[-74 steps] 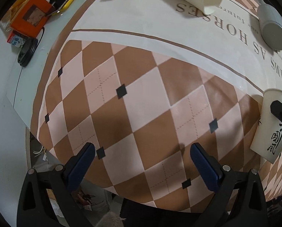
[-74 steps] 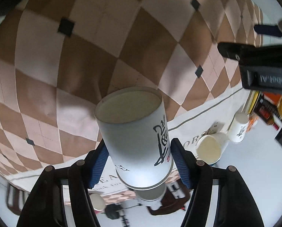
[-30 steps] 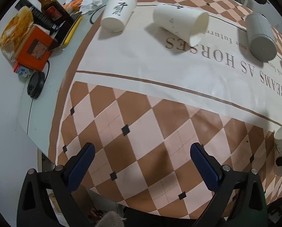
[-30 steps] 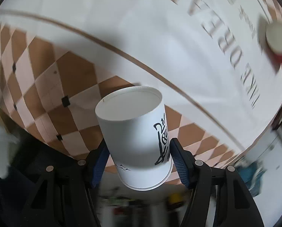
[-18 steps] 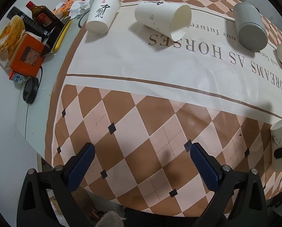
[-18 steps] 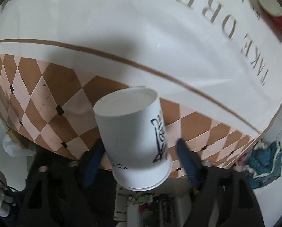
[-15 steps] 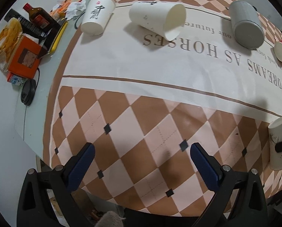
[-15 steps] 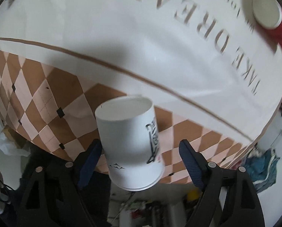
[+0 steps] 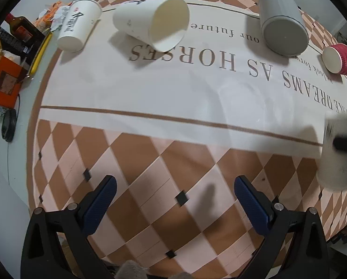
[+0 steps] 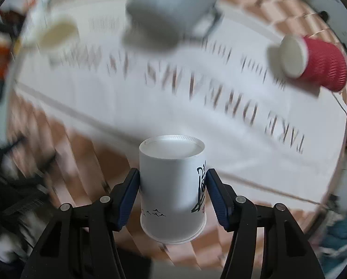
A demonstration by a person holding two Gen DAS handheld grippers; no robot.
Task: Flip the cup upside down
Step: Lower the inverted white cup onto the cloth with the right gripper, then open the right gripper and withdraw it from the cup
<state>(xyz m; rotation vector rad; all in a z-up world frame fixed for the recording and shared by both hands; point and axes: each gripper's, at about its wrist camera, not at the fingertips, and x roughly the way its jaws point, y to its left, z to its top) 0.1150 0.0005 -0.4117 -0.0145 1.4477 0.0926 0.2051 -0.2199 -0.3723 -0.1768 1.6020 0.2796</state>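
Observation:
My right gripper (image 10: pixel 172 190) is shut on a white paper cup with black calligraphy (image 10: pixel 173 186). The cup is held with its closed base pointing away from me and its rim toward me, above the tablecloth (image 10: pixel 220 116). The view behind it is blurred by motion. In the left wrist view the same cup (image 9: pixel 338 153) shows blurred at the right edge, with a dark finger across it. My left gripper (image 9: pixel 173 200) is open and empty above the checkered part of the cloth.
Other cups lie on the cloth: a white calligraphy cup (image 9: pixel 78 25), a plain white cup on its side (image 9: pixel 155 21), a grey cup (image 9: pixel 282 25) and a red ribbed cup (image 9: pixel 341 58). Bottles and an orange box (image 9: pixel 3 81) clutter the far left.
The right gripper opened briefly, then closed again on the cup. It has swung quickly, so the cup now shows its base in front of the cloth. The left gripper view shifted slightly.

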